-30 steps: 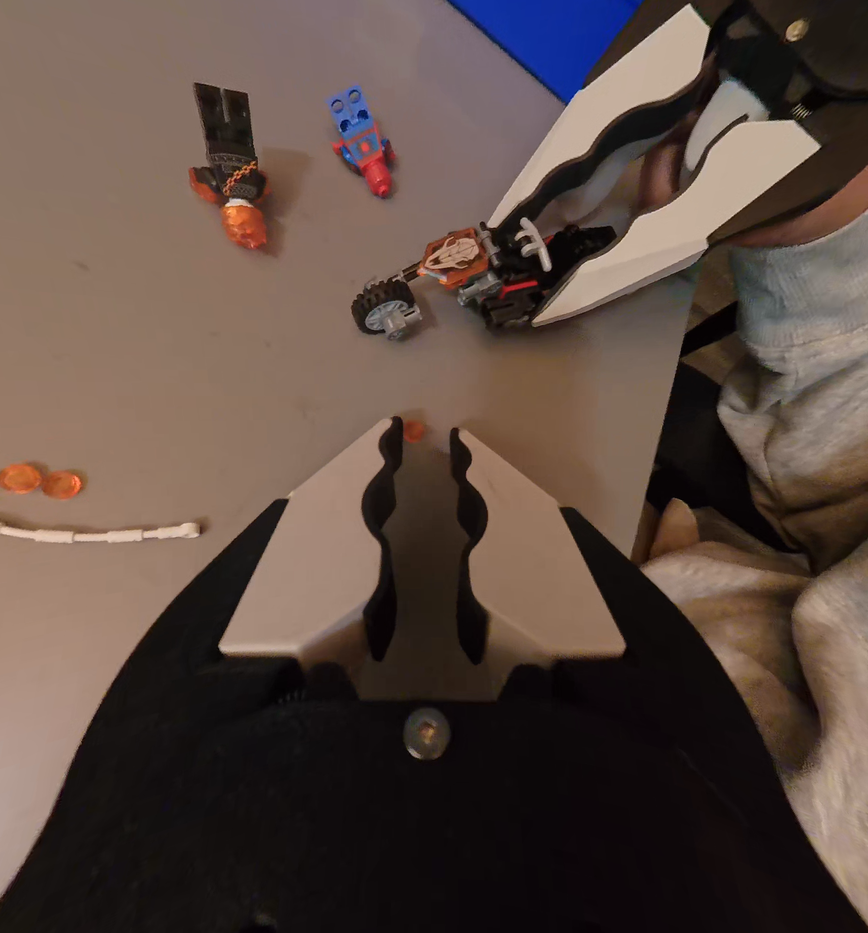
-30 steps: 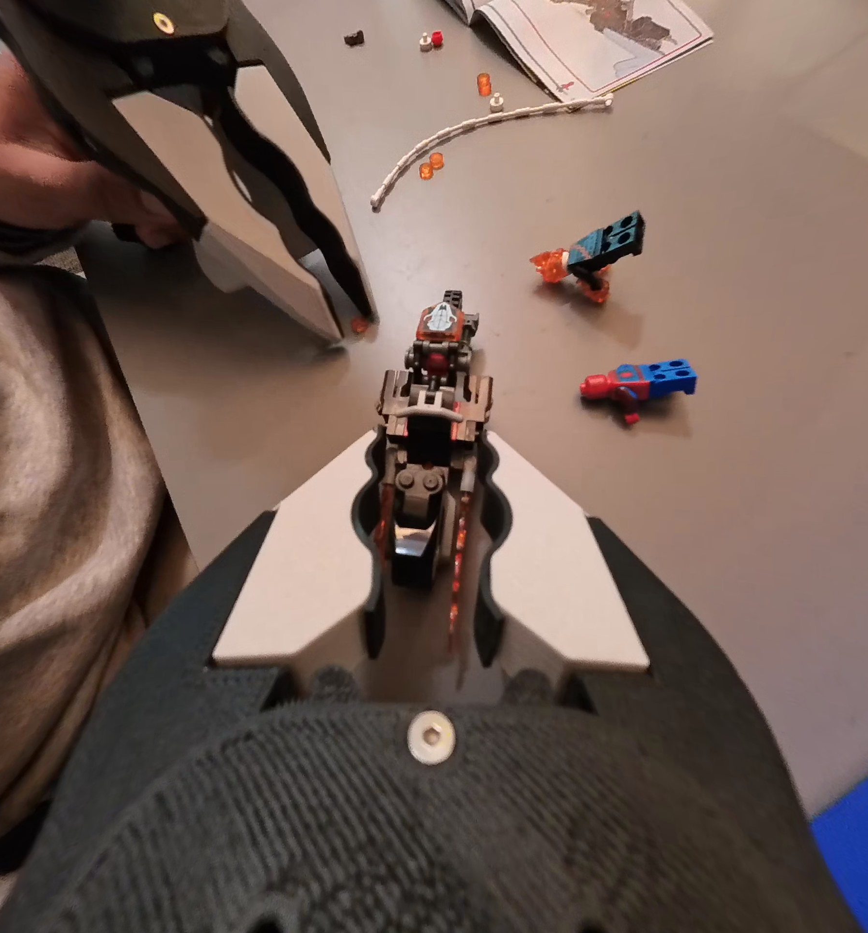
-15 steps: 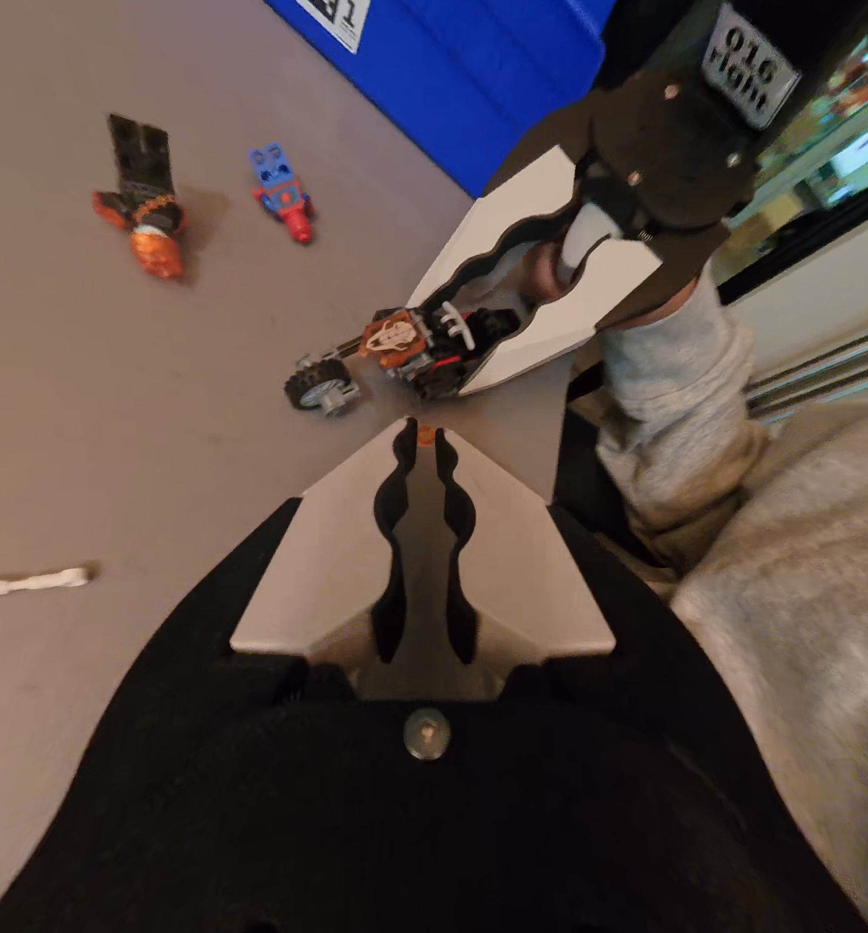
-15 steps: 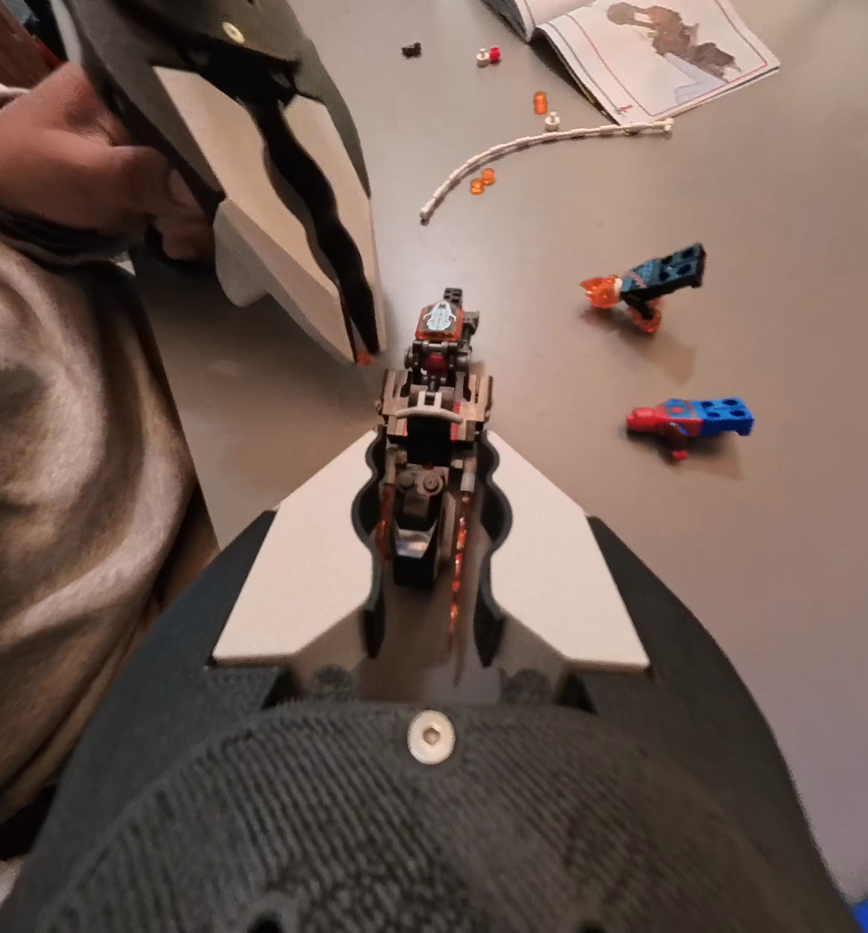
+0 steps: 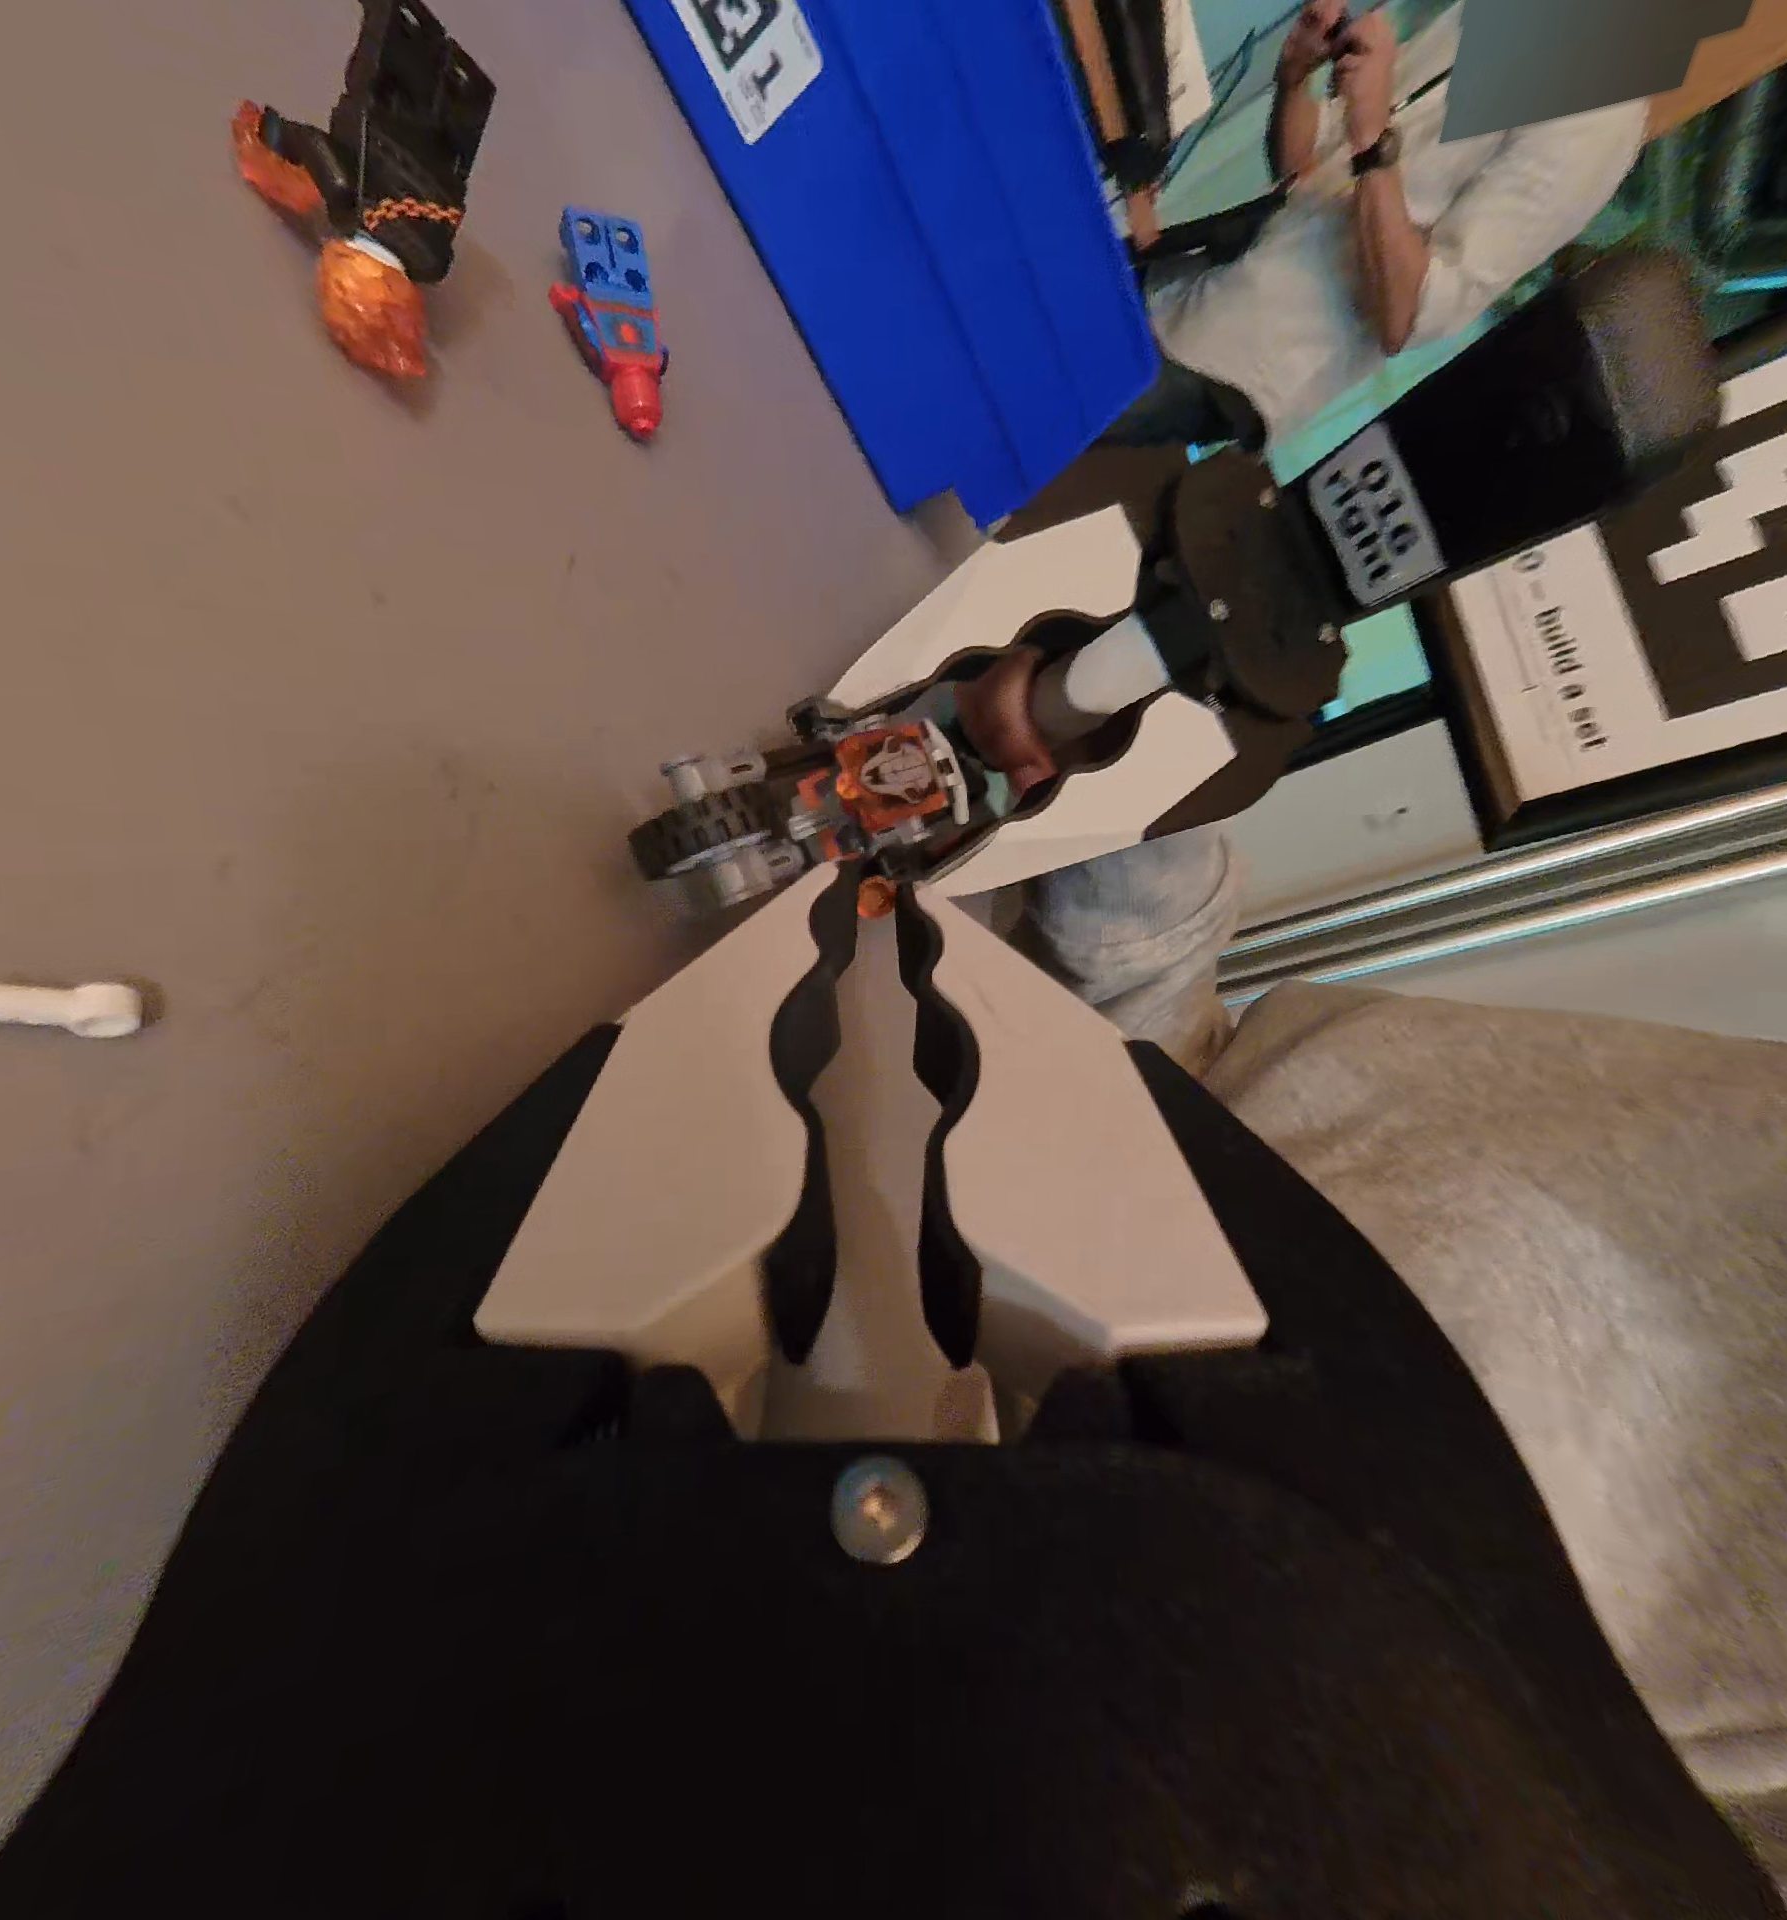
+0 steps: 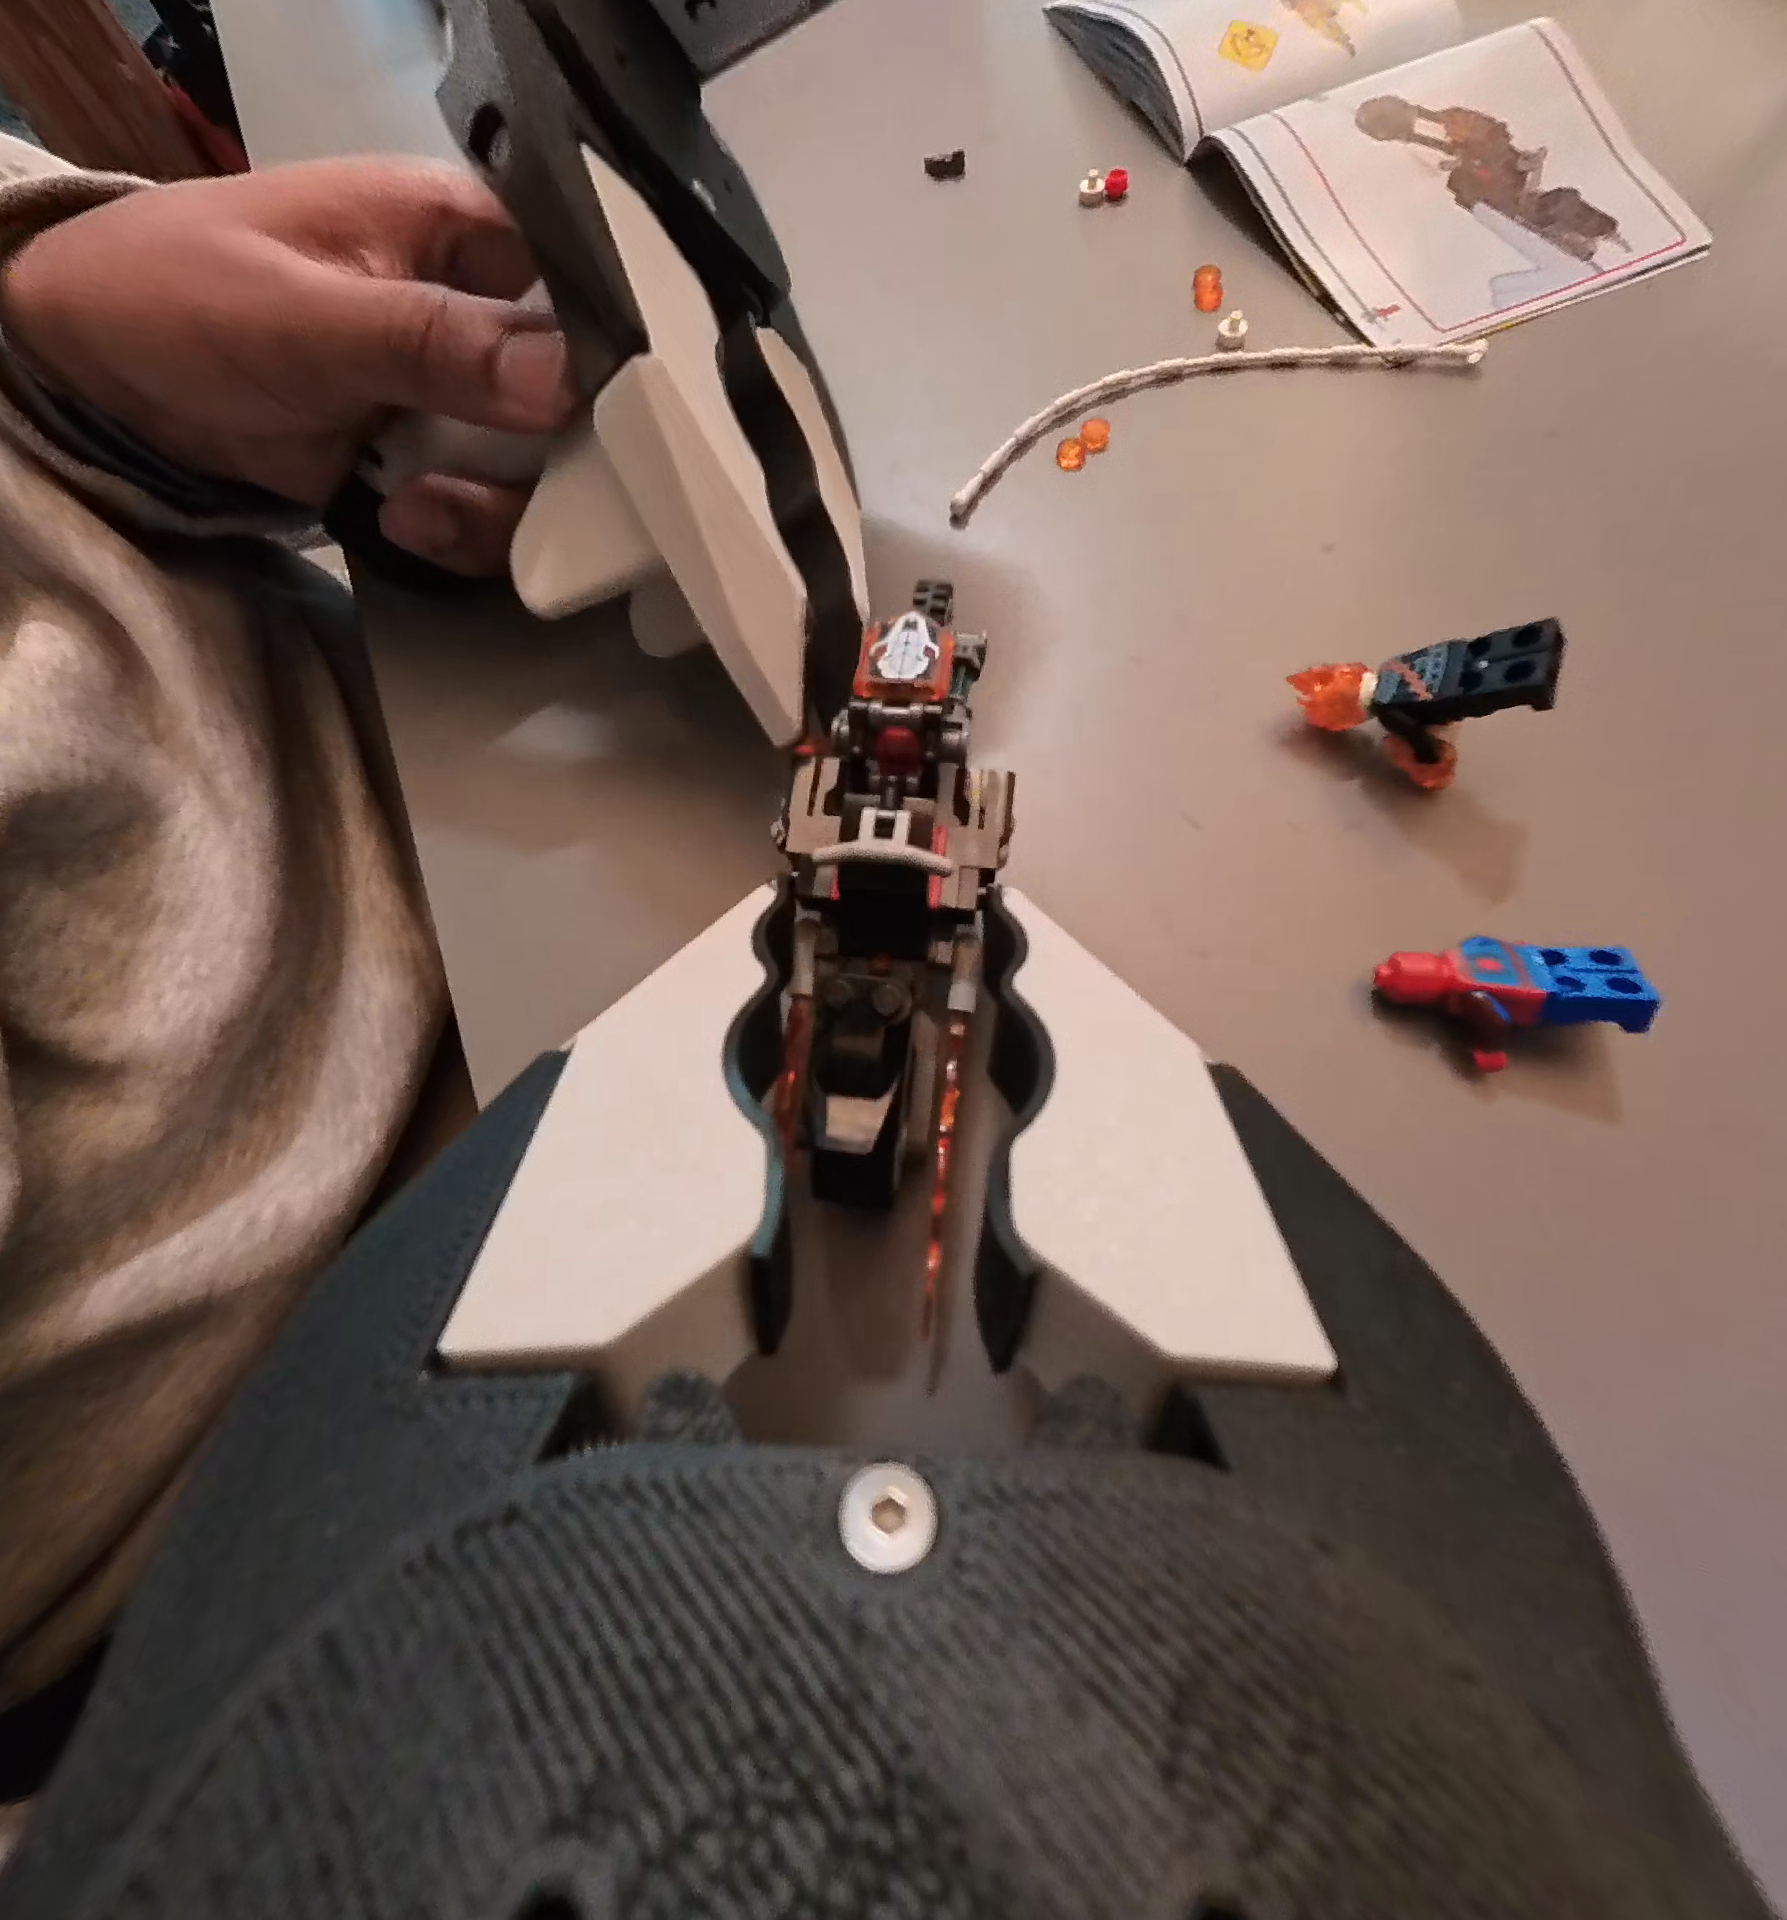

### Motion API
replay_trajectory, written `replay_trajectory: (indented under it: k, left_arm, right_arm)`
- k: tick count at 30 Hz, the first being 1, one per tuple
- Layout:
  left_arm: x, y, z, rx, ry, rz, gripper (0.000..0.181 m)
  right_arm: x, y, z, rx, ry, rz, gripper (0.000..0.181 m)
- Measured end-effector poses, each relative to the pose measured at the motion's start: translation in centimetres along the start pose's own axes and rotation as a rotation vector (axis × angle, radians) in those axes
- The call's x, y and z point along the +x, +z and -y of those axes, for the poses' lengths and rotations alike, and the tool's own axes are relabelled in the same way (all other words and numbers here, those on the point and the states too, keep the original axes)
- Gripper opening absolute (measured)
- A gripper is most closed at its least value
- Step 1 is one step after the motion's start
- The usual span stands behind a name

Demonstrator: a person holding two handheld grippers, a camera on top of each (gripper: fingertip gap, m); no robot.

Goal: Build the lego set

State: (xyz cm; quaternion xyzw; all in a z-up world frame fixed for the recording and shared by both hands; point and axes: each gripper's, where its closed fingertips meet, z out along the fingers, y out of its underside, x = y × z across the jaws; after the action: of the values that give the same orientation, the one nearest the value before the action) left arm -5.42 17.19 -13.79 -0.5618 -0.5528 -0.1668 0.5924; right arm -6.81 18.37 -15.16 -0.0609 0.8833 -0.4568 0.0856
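Dim warm indoor light, soft shadows beside pieces, wide-angle bending at edges, slight motion blur

Motorcycle [image 6: 894,831] between right gripper [image 6: 884,904] fingers; left gripper [image 5: 873,899] tips against its left side; two minifigures [image 6: 1440,686] lie right.

Lab, marker-tagged blue bin [image 5: 910,239], marker sign [image 5: 1689,613]

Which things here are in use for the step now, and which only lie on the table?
In use:
- motorbike, held by the right gripper
- orange stud, pinched in the left gripper beside the bike

Lying about:
- blue-red minifigure
- black minifigure with flame head
- white chain
- two orange studs
- booklet
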Motion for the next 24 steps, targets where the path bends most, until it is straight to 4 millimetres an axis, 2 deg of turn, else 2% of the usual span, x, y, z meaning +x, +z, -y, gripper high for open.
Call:
replay_trajectory:
  k: [24]
  left_arm:
    - [3.1, -2.3, 2.8, 0.197, -0.278, -0.415, 0.005]
  right_arm:
    - [-0.2, -1.1, 4.4, 0.257, -0.124, -0.094, 0.034]
